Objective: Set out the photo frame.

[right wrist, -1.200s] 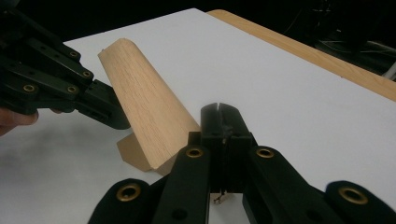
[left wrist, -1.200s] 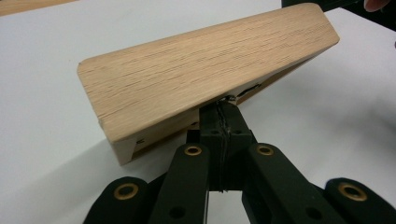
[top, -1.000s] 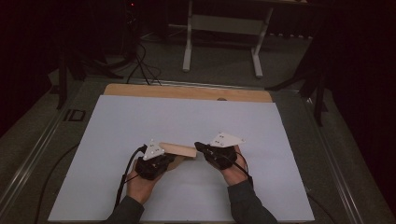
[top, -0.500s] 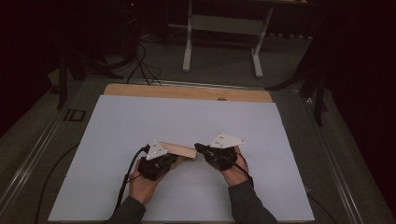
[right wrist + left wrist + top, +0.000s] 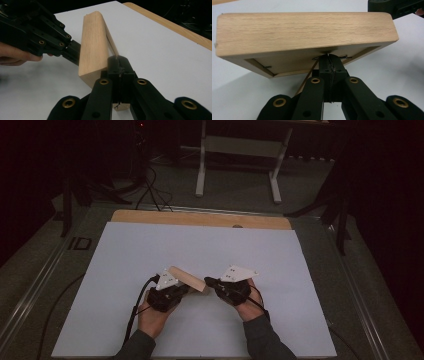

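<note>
Lab-like recording room: white worktable (image 5: pixel 200 250), dark surrounds, floor cables (image 5: pixel 150 190), metal stand (image 5: pixel 240 150).

Black grippers (image 5: pixel 172 292) (brass rivets), grey sleeves (image 5: pixel 265 340).

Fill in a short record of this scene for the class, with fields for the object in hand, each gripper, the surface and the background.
object: wooden frame, light wood, tilted up off the surface, its recessed back showing in the left gripper view
left gripper: left gripper, jaws shut, their tips at the frame's lower edge; what they pinch cannot be told
right gripper: right gripper, jaws shut at the frame's end; a thin strip runs up from their tips
surface: white sheet on a wooden tabletop
background: white stand on a dark floor
</note>
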